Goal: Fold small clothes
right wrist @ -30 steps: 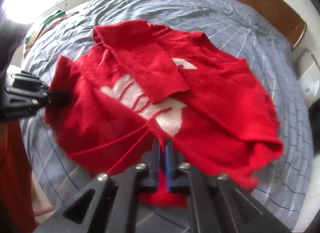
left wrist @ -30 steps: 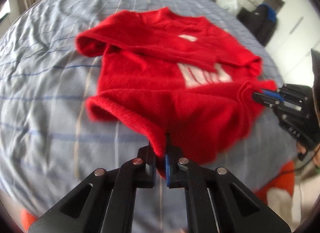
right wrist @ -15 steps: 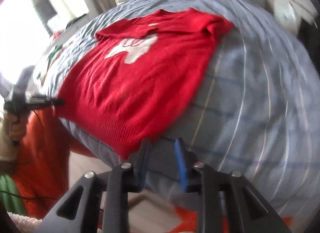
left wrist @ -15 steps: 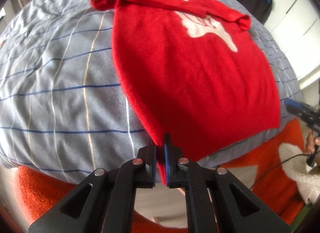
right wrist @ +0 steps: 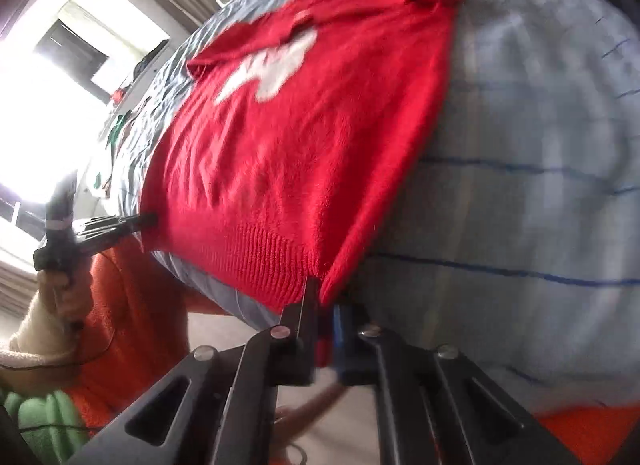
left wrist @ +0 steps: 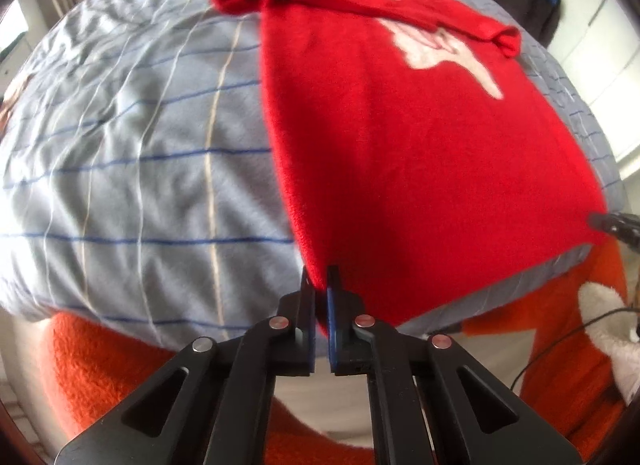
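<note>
My left gripper (left wrist: 321, 285) is clamped on one hem corner of the red sweater (left wrist: 420, 153), which lies flat on the striped bed (left wrist: 140, 153), hem at the near edge. My right gripper (right wrist: 325, 297) pinches the other corner. Stretching looks done; next I'd judge lifting both corners toward the collar together.

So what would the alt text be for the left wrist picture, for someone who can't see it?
A red sweater with a white design lies spread flat on a bed's striped grey-blue cover, its near corner pinched in the shut left gripper. The right gripper reaches the other bottom corner at the picture's right edge.
</note>
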`<state>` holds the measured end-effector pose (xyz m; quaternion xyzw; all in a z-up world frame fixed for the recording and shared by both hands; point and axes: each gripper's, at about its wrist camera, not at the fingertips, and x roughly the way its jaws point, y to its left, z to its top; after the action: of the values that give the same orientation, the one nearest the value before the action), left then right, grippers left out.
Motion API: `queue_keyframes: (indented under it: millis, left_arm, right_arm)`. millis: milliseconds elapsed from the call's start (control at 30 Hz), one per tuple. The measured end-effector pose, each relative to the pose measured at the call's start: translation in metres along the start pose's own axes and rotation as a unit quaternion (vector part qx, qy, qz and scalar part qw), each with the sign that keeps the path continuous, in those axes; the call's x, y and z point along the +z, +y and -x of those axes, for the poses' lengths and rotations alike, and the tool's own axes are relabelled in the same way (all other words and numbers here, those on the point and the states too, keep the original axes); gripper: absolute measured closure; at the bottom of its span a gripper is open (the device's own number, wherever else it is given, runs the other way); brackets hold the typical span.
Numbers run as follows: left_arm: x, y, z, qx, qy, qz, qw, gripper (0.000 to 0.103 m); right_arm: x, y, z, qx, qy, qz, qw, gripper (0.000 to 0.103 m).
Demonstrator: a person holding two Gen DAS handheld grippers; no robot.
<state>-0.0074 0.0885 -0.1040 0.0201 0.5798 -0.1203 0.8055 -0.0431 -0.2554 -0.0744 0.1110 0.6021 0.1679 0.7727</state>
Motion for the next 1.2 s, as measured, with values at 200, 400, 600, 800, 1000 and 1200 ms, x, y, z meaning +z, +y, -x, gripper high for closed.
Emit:
queue_keyframes:
  millis: [200, 400, 600, 800, 1000, 1200]
  left_arm:
    - [0.008, -0.010, -0.037, 0.043, 0.023, -0.001, 0.9988, 0.097]
    - [0.019, 0.020, 0.025, 0.053, -0.050, 0.032, 0.9968, 0.029]
    - [0.107, 0.083, 0.020, 0.106, -0.153, 0.054, 0.9810, 0.011]
    - [0.201, 0.128, -0.055, 0.179, -0.145, 0.017, 0.9728, 0.004]
    - [0.192, 0.176, -0.072, 0.070, -0.168, 0.062, 0.9814, 0.000]
    - [0.193, 0.164, -0.074, 0.101, -0.163, 0.044, 0.9805, 0.000]
  right_arm:
    - [-0.010, -0.021, -0.048, -0.047, 0.027, -0.038, 0.998, 0.100]
    - [-0.015, -0.016, -0.026, -0.043, -0.013, -0.039, 0.998, 0.060]
    - [-0.012, -0.009, 0.002, -0.114, -0.088, -0.038, 0.989, 0.032]
    - [0.001, 0.023, -0.016, -0.128, -0.090, -0.010, 0.988, 0.032]
    - [0.000, 0.028, -0.019, -0.134, -0.078, -0.003, 0.988, 0.032]
    - [-0.002, 0.026, -0.019, -0.150, -0.080, -0.024, 0.985, 0.032]
